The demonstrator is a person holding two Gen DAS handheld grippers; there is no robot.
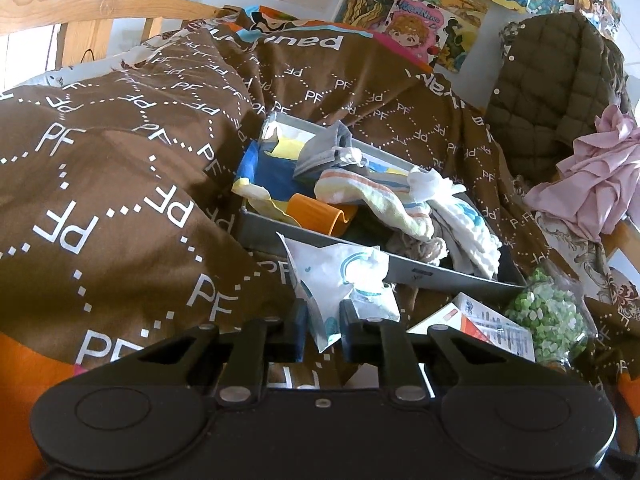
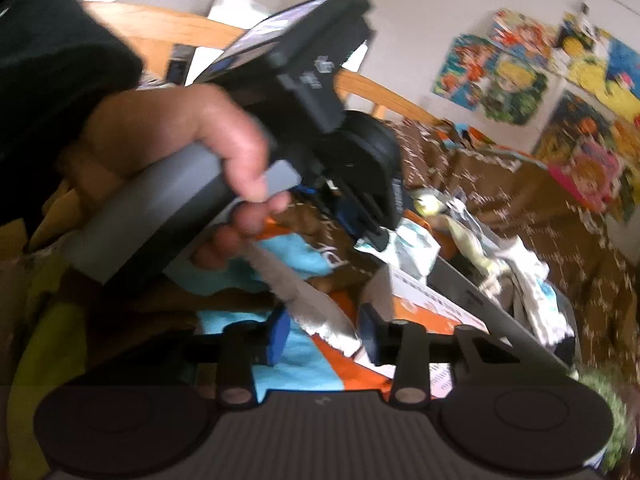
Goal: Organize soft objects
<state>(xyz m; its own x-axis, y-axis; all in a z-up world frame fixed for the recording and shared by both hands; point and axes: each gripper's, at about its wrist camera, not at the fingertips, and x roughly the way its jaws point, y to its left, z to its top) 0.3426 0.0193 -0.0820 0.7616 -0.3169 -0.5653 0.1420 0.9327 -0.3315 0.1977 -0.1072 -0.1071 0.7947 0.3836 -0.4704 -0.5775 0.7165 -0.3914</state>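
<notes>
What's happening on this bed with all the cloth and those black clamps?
A person is tidying soft things into a grey tray on a brown bedspread, holding a clamp tool in each hand. The left gripper is pinching a white printed cloth that lies against the tray's front wall. The right gripper has a silvery strip between its fingers, though blur hides whether it is gripped. Socks and towels already fill the tray.

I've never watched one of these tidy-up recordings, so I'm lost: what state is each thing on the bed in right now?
Left gripper: shut on the white cloth.
White cloth: pinched, draped over the box's near wall.
Right gripper: part open, a pale cloth between the fingers; contact unclear.
Grey box: open, crammed with socks and cloths.
Striped sock: lying on the pile inside.
Green jacket: hung up.
</notes>
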